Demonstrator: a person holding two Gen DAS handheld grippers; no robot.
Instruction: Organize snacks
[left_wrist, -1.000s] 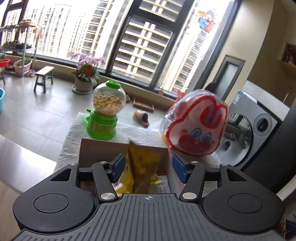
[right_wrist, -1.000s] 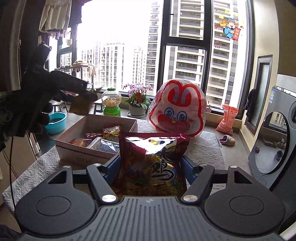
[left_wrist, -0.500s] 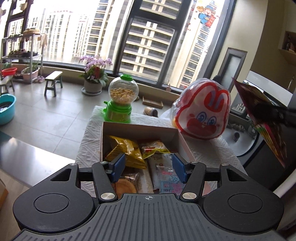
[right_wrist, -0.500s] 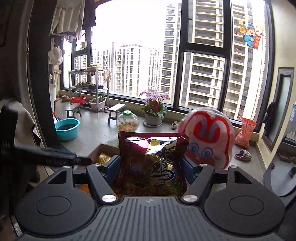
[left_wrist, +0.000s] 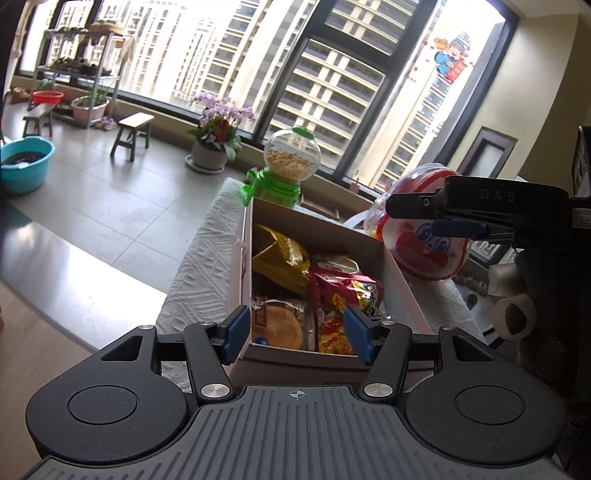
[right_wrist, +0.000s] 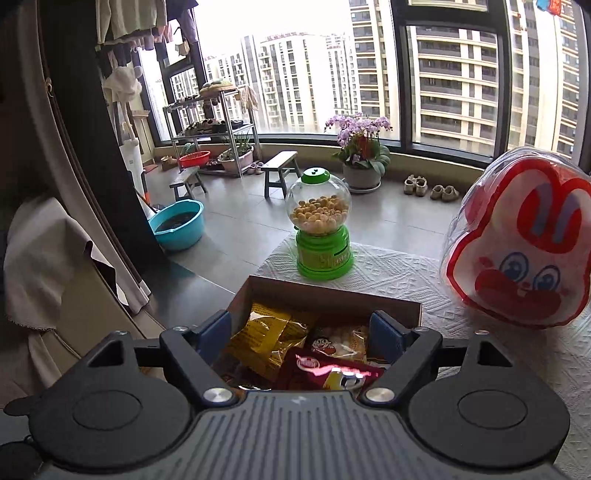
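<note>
An open cardboard box (left_wrist: 400, 291) on the white-clothed table holds a yellow bag (left_wrist: 279, 254), a round cake packet (left_wrist: 277, 325) and a red snack bag (left_wrist: 343, 295). My left gripper (left_wrist: 298, 334) hovers open at the box's near end with nothing between its pads. My right gripper (right_wrist: 301, 334) hangs over the box (right_wrist: 332, 295) with its jaws opening. The red snack bag (right_wrist: 328, 373) lies loose below them on the other packets, beside the yellow bag (right_wrist: 266, 339), and the pads do not touch it. From the left wrist, the right gripper (left_wrist: 458, 218) reaches in over the box's right wall.
A green candy dispenser (right_wrist: 321, 229) stands just beyond the box. A big rabbit-faced bag (right_wrist: 517, 251) sits upright to the right on the cloth. Past the table lie tiled floor, a blue basin (right_wrist: 177, 229), stools and an orchid pot (right_wrist: 362, 173).
My right gripper swung left over the box and let go of the red snack bag, which now lies inside. My left gripper drew back, so more of the box shows.
</note>
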